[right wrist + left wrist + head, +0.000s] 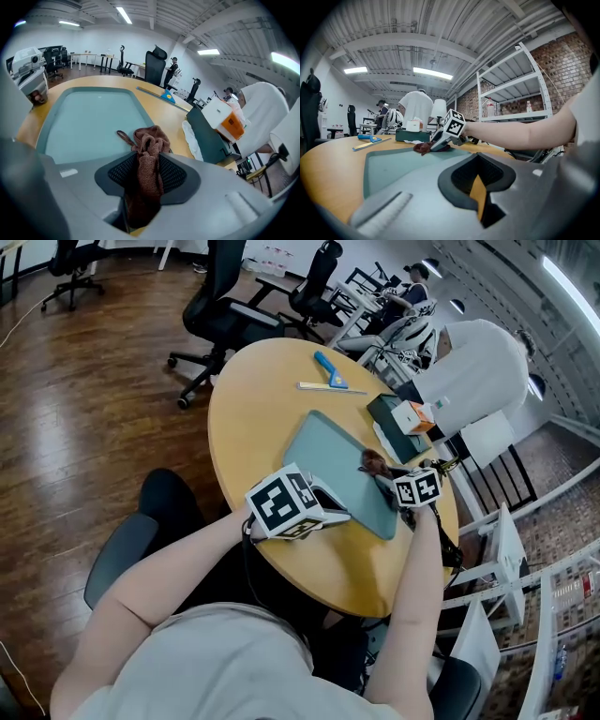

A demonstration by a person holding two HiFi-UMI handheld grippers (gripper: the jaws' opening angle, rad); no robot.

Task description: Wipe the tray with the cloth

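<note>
The right gripper (147, 176) pinches the brown cloth (150, 140) — a bunched wad between its jaws, its loose end touching the right edge of the tray (333, 460), just right of centre in the head view. The left gripper (319, 510) sits at the tray's lower-left corner — jaws pressed together, nothing seen between them. The tray lies mid-frame on the round table (253, 409).

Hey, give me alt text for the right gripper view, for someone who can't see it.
The right claw is shut on a bunched brown cloth at the near edge of a teal tray on a round wooden table. The left claw sits by the tray's left edge, and a dark box stands to the right.
</note>
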